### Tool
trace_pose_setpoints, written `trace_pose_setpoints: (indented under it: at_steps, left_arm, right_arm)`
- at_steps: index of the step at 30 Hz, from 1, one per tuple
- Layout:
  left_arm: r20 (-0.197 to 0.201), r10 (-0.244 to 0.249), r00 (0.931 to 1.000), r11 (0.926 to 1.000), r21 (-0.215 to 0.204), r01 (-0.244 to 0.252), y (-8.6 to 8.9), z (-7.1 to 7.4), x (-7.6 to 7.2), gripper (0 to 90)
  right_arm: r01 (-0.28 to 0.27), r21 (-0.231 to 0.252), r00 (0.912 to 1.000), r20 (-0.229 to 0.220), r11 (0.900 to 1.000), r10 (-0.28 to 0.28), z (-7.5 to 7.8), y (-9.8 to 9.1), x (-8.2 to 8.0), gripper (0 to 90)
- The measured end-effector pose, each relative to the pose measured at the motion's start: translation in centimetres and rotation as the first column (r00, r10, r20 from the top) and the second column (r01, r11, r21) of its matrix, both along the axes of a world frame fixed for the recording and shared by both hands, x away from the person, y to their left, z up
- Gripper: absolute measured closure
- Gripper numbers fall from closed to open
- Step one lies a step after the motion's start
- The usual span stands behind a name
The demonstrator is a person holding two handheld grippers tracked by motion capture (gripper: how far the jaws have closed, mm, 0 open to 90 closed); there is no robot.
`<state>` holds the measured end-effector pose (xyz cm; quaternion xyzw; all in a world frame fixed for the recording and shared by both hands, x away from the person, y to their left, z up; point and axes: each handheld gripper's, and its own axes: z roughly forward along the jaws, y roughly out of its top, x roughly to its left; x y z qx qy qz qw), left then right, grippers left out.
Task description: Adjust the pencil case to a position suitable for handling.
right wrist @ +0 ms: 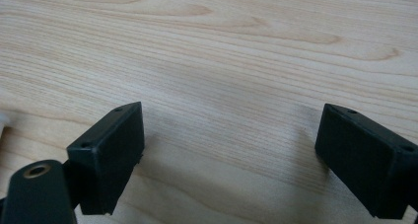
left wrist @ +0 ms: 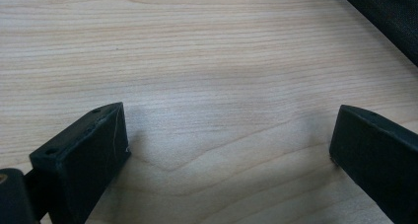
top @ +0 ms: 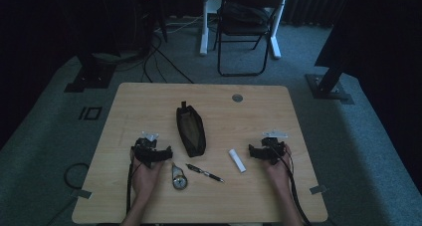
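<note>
A black zip pouch point(top: 190, 129) lies lengthwise in the middle of the wooden table point(top: 149, 96); its dark edge point(left wrist: 394, 17) reaches into the left gripper view at the upper right. In front of it lie a round metal piece point(top: 179, 178), a black pen point(top: 204, 172) and a small white tube point(top: 237, 160). My left gripper point(top: 149, 147) rests on the table left of the pouch, jaws wide apart over bare wood point(left wrist: 229, 135). My right gripper point(top: 268, 147) rests right of the white tube, its jaws likewise spread with nothing between them point(right wrist: 231, 135).
A round grommet point(top: 237, 97) sits near the table's far edge. Beyond the table stand a black folding chair point(top: 246, 22), white stand legs point(top: 205, 32) and dark tripod feet on a carpet with cables.
</note>
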<state>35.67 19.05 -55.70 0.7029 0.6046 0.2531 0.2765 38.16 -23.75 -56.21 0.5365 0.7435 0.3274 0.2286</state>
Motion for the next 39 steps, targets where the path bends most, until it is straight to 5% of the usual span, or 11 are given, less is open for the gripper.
trace_pose_setpoints:
  at_steps: [6, 16, 29, 39]
  left_arm:
    - [0.014, -0.040, 0.9991, 0.9992, -0.001, 0.040, 0.9, 0.1, 0.0, 7.3]
    - [0.029, -0.038, 0.9989, 0.9993, -0.003, 0.038, 1.5, 0.2, -0.3, 17.2]
    - [-0.036, -0.061, 0.9975, 0.9980, -0.017, 0.060, 0.9, 1.2, -0.8, 42.7]
    - [0.033, -0.106, 0.9939, 0.9931, -0.048, 0.107, 0.8, 3.5, -1.8, 47.8]
  right_arm:
    - [0.001, 0.000, 1.0000, 0.000, 1.0000, -0.001, 0.0, 0.0, 0.0, 11.4]
    - [0.000, 0.000, 1.0000, -0.001, 1.0000, 0.000, 0.0, -0.1, 0.0, 11.4]
    - [-0.001, -0.001, 1.0000, 0.000, 1.0000, 0.001, 0.0, -0.1, 0.0, 11.4]
    - [-0.001, -0.001, 1.0000, 0.000, 1.0000, 0.001, 0.0, -0.1, 0.0, 11.4]
